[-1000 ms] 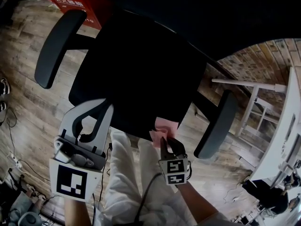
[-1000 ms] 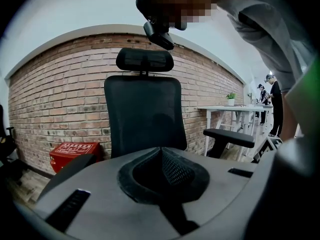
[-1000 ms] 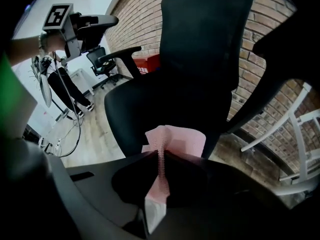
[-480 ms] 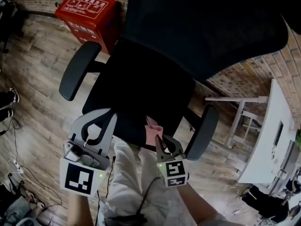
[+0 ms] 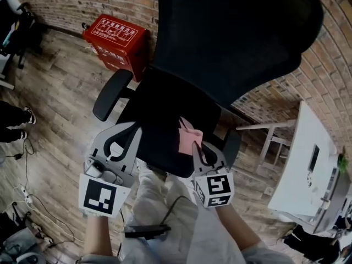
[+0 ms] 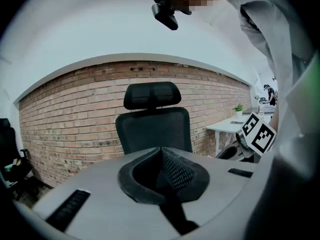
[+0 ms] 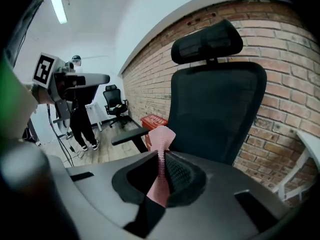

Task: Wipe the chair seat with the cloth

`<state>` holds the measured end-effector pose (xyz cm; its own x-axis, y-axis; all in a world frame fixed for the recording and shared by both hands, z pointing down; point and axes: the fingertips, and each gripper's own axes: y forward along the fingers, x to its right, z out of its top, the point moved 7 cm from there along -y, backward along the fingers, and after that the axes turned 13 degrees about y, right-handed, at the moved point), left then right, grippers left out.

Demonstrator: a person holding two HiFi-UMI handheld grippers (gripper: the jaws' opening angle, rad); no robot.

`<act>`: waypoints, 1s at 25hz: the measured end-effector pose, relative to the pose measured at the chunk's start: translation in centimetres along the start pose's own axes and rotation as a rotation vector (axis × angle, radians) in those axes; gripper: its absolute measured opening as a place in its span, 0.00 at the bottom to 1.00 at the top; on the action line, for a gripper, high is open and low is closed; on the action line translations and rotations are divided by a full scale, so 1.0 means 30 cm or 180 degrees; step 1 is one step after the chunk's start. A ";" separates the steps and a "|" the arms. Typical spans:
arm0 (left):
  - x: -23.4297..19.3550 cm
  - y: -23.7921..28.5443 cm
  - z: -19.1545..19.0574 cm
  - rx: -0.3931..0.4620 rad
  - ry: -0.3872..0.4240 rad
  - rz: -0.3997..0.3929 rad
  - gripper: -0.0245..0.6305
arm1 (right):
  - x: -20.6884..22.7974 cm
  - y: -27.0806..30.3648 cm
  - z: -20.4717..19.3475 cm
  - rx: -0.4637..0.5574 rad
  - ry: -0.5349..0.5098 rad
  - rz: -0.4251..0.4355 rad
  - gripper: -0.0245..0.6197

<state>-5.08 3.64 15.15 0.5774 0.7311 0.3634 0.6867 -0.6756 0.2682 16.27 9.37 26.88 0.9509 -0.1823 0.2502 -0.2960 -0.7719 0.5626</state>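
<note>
A black office chair stands before me, its seat (image 5: 165,111) below a tall mesh backrest (image 5: 236,37). My right gripper (image 5: 198,146) is shut on a pink cloth (image 5: 188,136), held over the front right part of the seat. In the right gripper view the cloth (image 7: 161,136) sticks up from between the closed pads of that gripper (image 7: 162,156), with the backrest (image 7: 215,109) behind it. My left gripper (image 5: 125,128) hovers at the seat's front left edge. Its pads meet with nothing between them in the left gripper view (image 6: 161,151).
Armrests flank the seat at left (image 5: 113,95) and right (image 5: 231,144). A red box (image 5: 115,37) stands by the brick wall behind the chair. A white table (image 5: 305,164) is at right. A person's legs (image 5: 14,120) show at far left, and cables (image 5: 30,194) lie on the wooden floor.
The head view has pulled back and tilted up, so the whole backrest now shows. The right gripper, still holding the cloth, has moved from the seat's front edge to over the seat.
</note>
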 end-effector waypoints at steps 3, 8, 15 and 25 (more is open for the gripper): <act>-0.027 -0.045 0.088 0.0034 0.0026 0.0121 0.07 | -0.031 -0.047 0.110 0.0152 -0.0052 0.0098 0.12; -0.047 -0.126 0.191 0.0044 -0.0081 0.0272 0.07 | -0.093 -0.135 0.238 0.0318 -0.0181 0.0244 0.12; -0.041 -0.235 0.264 0.0007 0.0014 0.0319 0.07 | -0.180 -0.239 0.363 0.0577 -0.0151 0.0474 0.12; -0.041 -0.341 0.309 -0.0004 -0.0073 0.0558 0.07 | -0.244 -0.313 0.453 0.0702 -0.0318 0.0695 0.12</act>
<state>-8.73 10.53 3.70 0.6982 0.6039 0.3844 0.5740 -0.7932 0.2037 13.33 9.67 9.07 0.8745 -0.4085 0.2614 -0.4776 -0.8193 0.3173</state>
